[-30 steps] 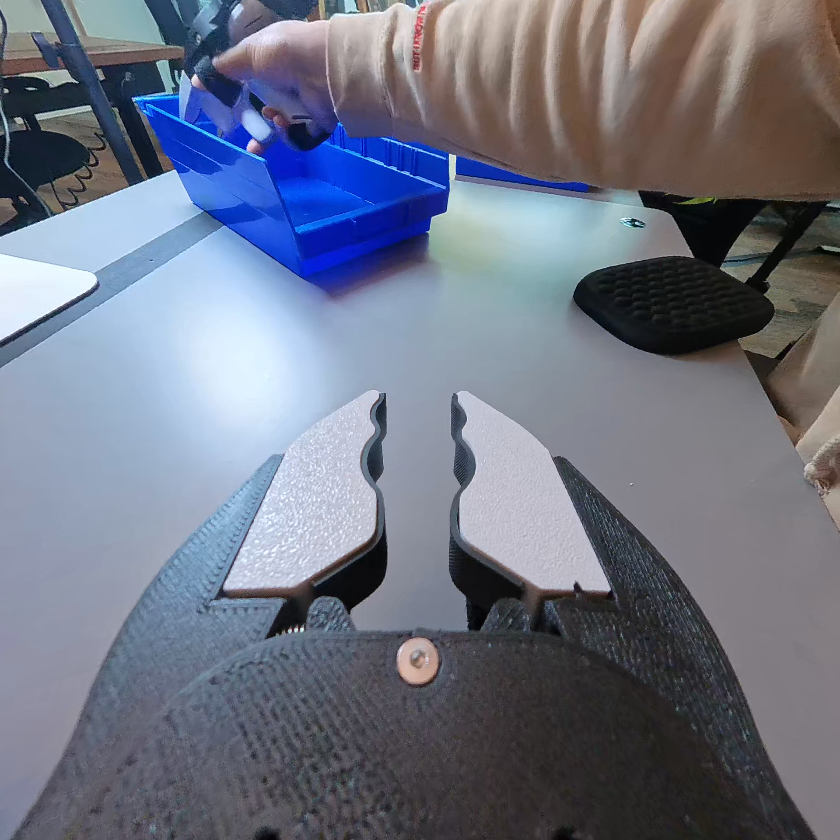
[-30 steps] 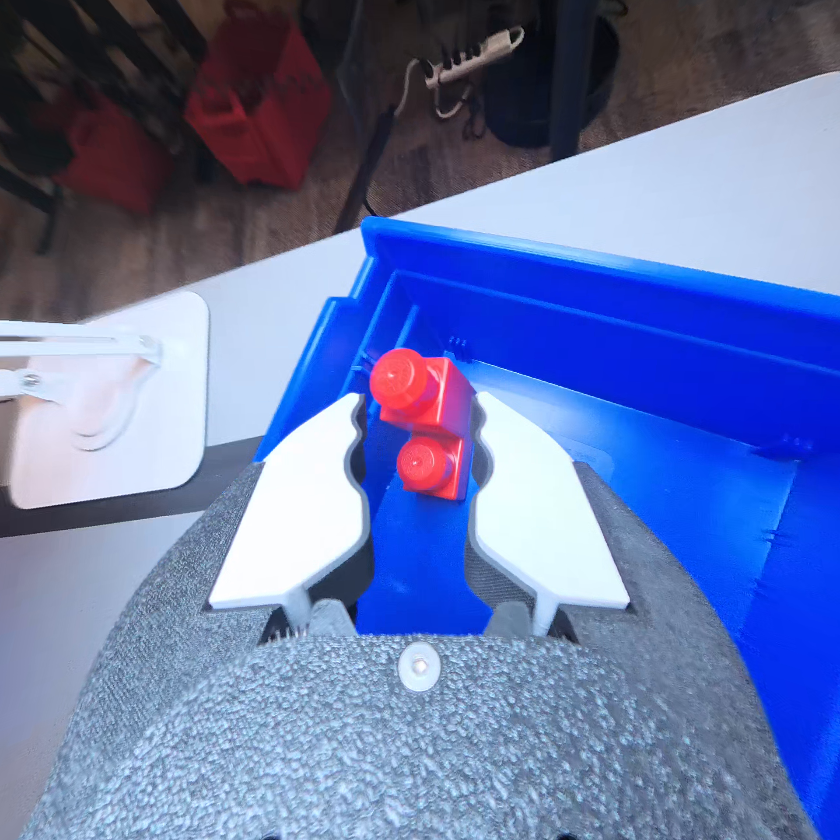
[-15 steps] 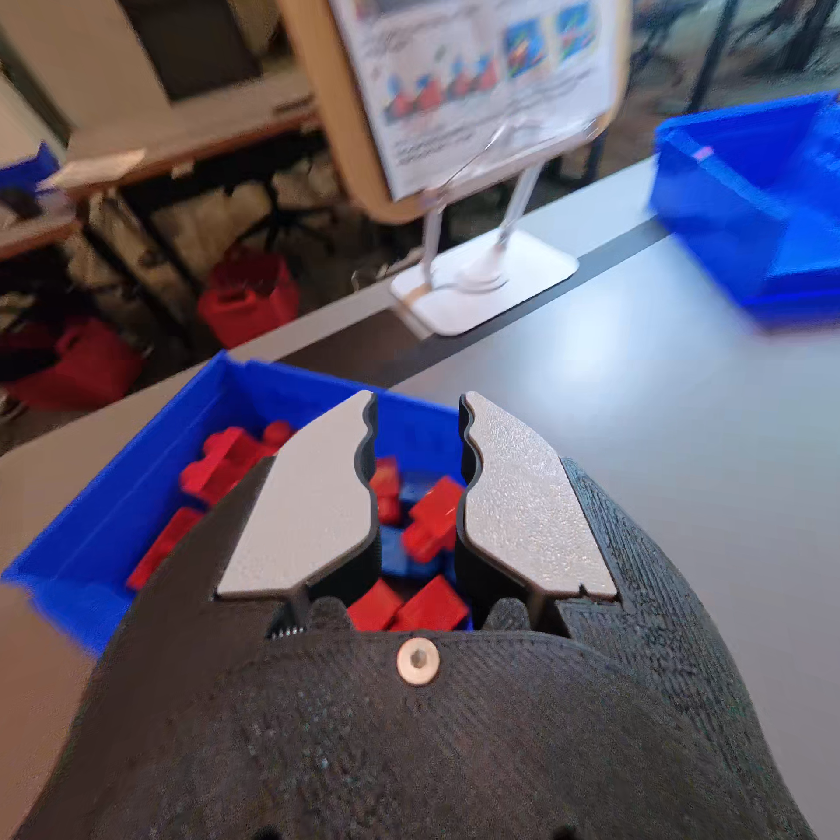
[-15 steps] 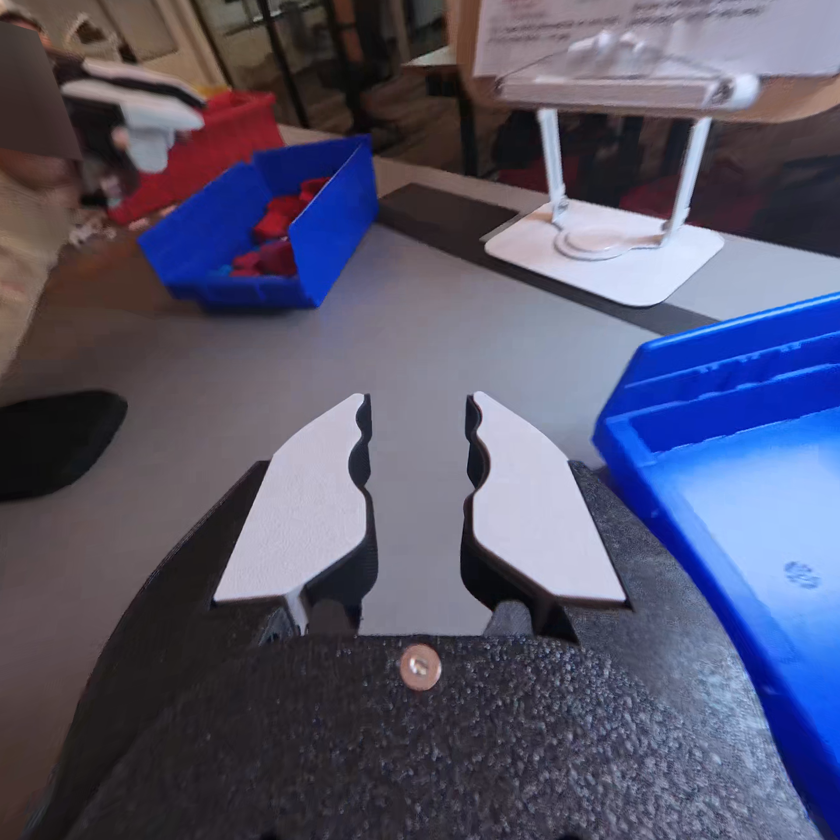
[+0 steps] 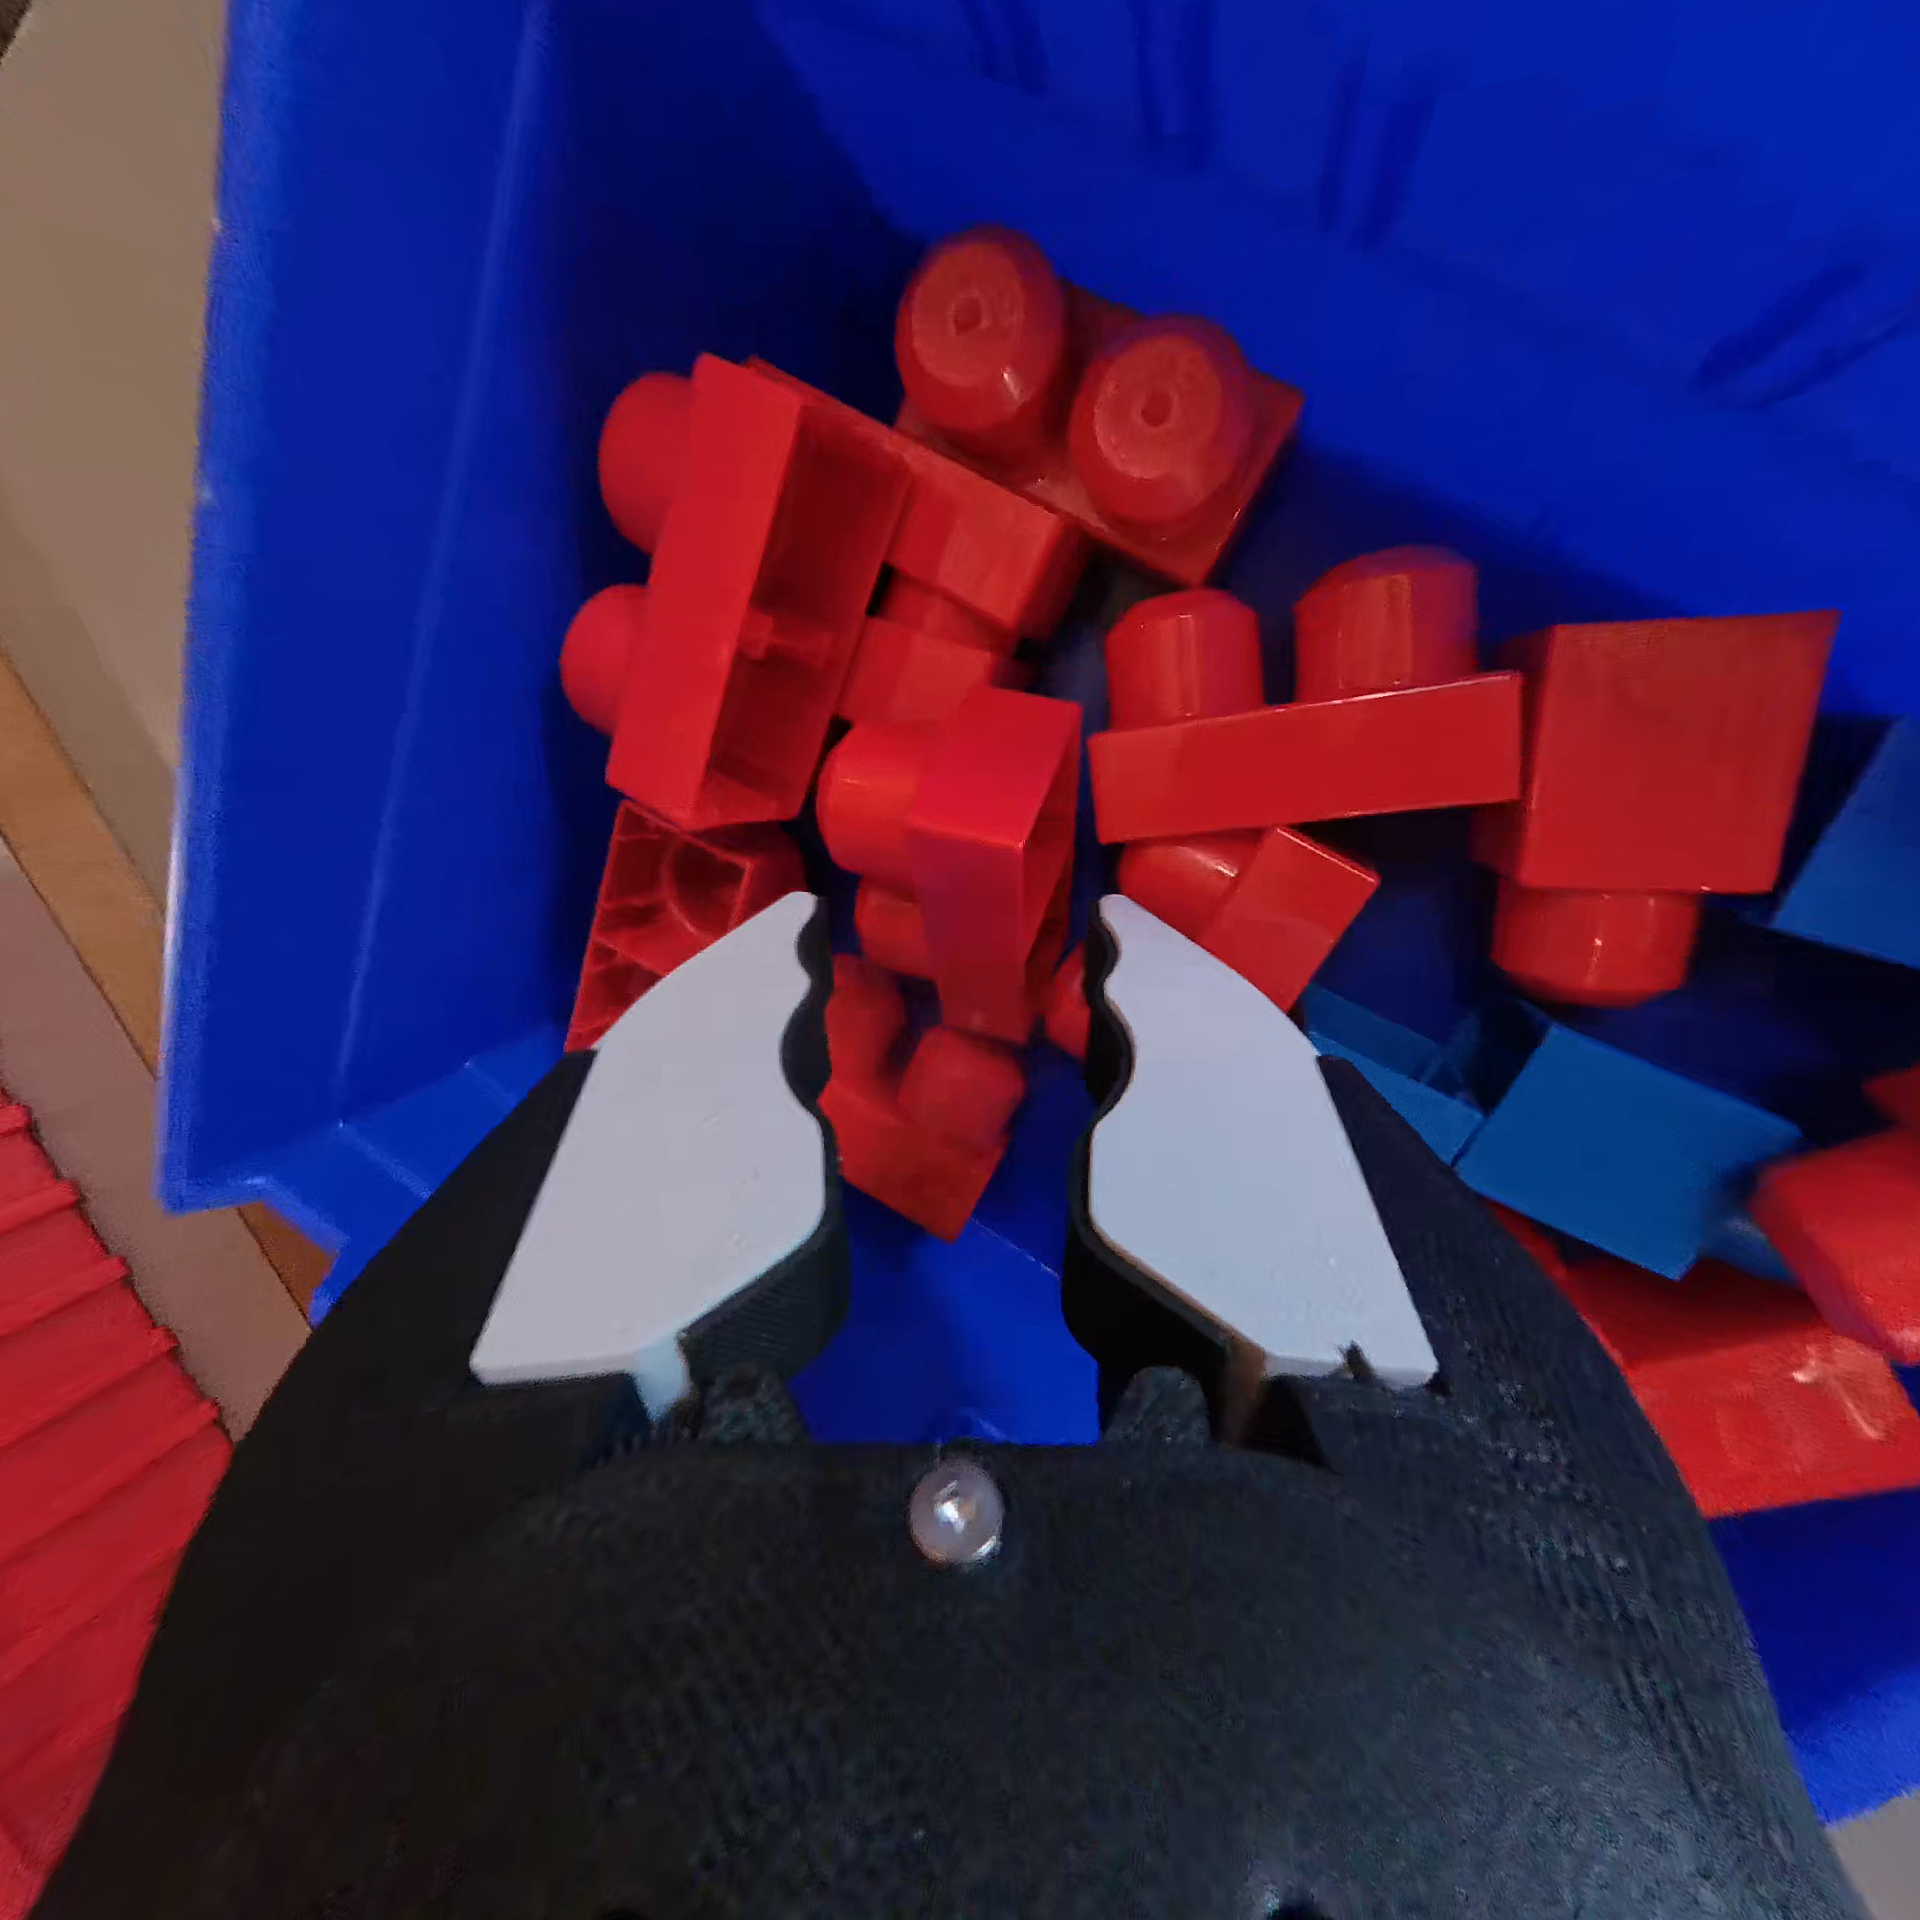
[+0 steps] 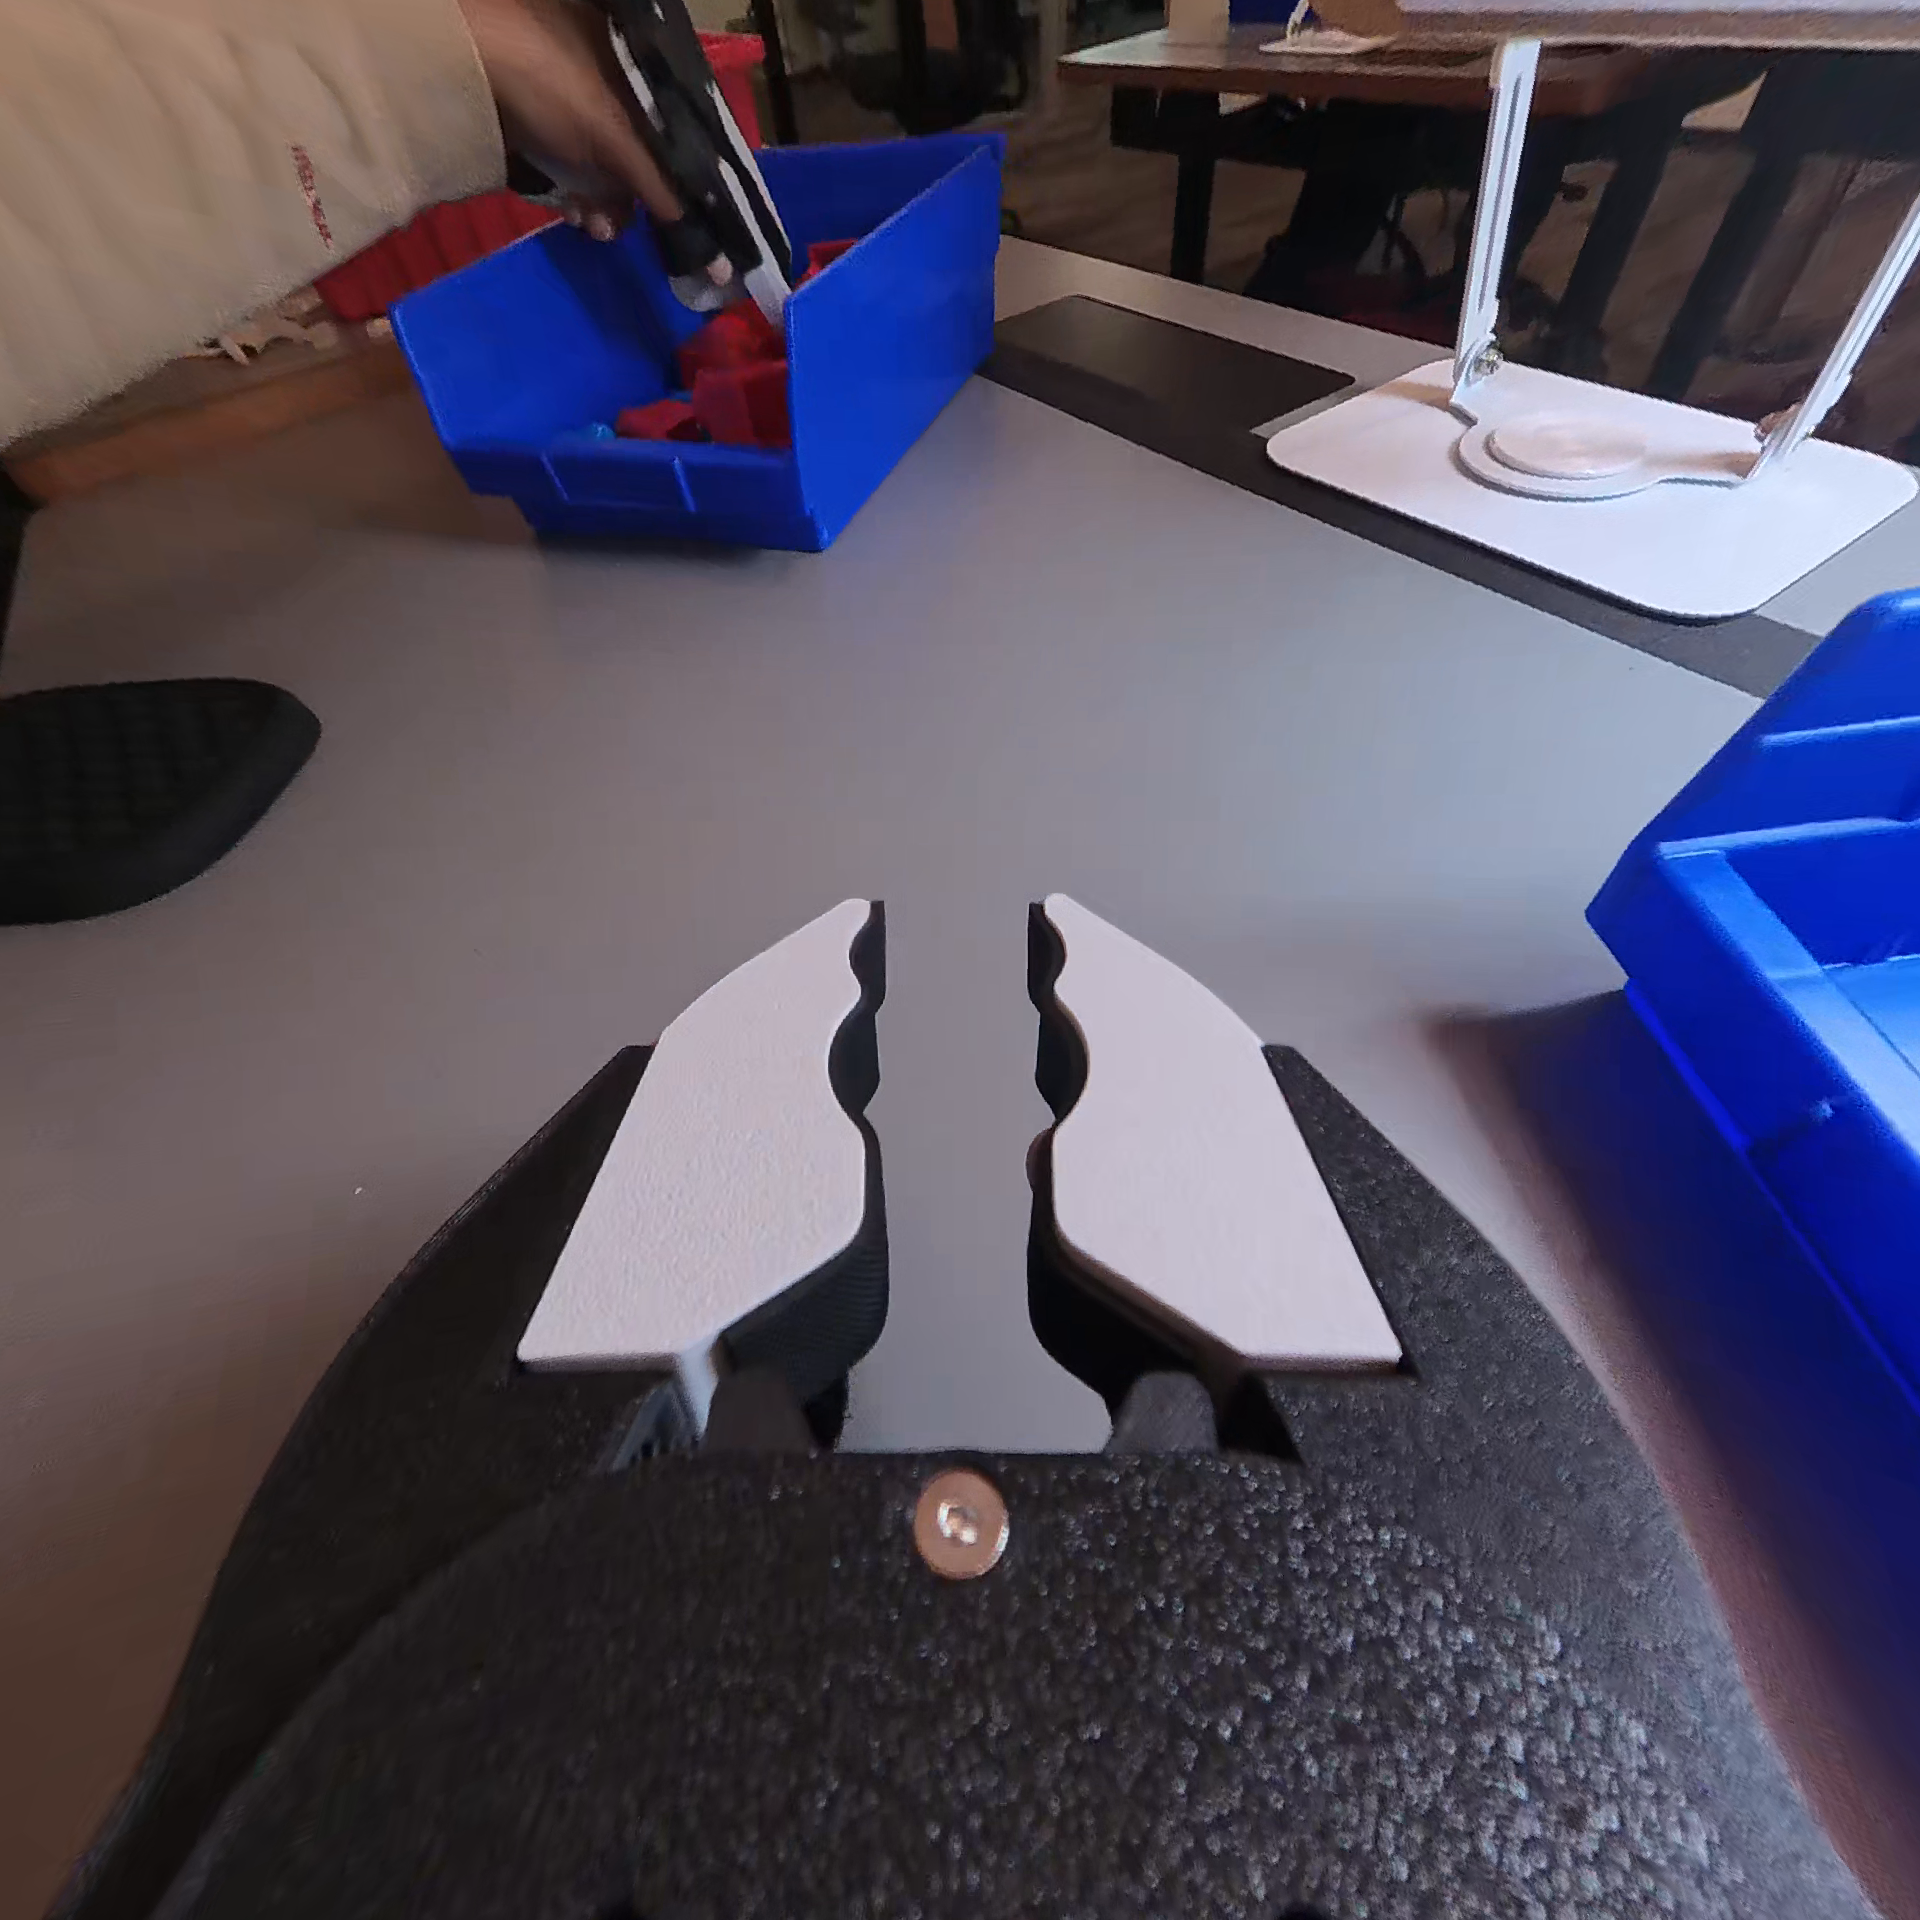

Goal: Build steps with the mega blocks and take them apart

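**Left gripper down in the block bin, right gripper idle over the table**

Nearest to us, the right gripper (image 6: 956, 914) hovers low over the grey table (image 6: 935, 707), its fingers spread with nothing between them. Half a second ago it sat much the same, though the gap looks slightly narrower now. Just to its right is the rim of an empty blue bin (image 6: 1766, 935); a black pad (image 6: 125, 790) lies to the left.

Farther off, we see the left gripper (image 5: 956, 935) tipped steeply down into the other blue bin (image 5: 395, 623), held by a hand (image 6: 582, 135). Its fingers are spread on either side of a red mega block (image 5: 977, 831) in a heap of red blocks, with blue blocks (image 5: 1600, 1132) to the right. Whether the pads touch it, we cannot tell. Half a second ago this gripper was still above the bin's near edge; a second ago it faced the table.
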